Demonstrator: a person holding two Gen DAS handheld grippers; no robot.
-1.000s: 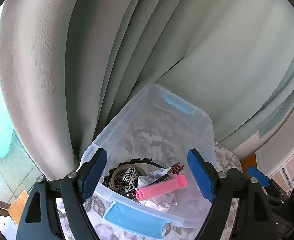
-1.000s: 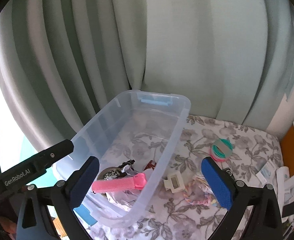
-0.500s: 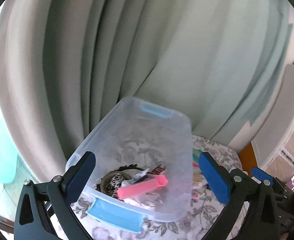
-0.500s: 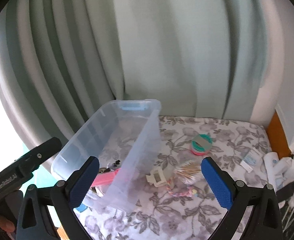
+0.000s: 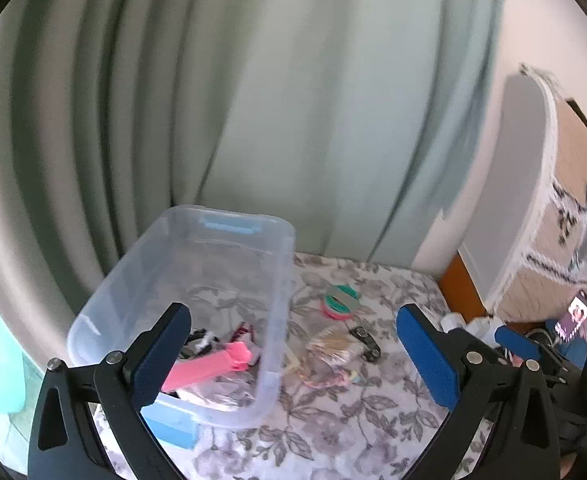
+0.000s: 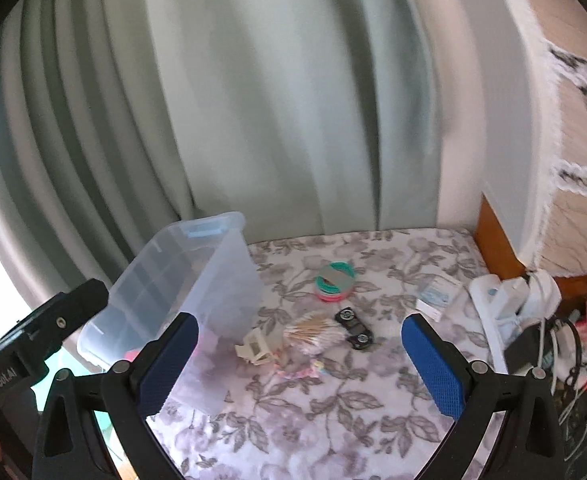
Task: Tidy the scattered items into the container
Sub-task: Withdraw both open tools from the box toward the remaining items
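Now both my hand-held grippers, left (image 5: 293, 354) and right (image 6: 299, 364), are spread, empty. Loose bits (cotton swabs (image 6: 313, 330) central) lie ahead, right of the bin (image 6: 197, 280); right one nearer.

One clear bin (image 6: 229, 280) stands at the left on the floral cloth (image 6: 333, 408), with one pink clip (image 5: 209, 368) inside. Right of it lie one stack of rings (image 6: 334, 282), one bag of sticks (image 6: 313, 334), one beige clip (image 6: 255, 347), one black toy car (image 6: 353, 328) and one small white box (image 6: 437, 300). Two grippers (image 5: 293, 354) (image 6: 299, 360) show near, each with two blue pads.
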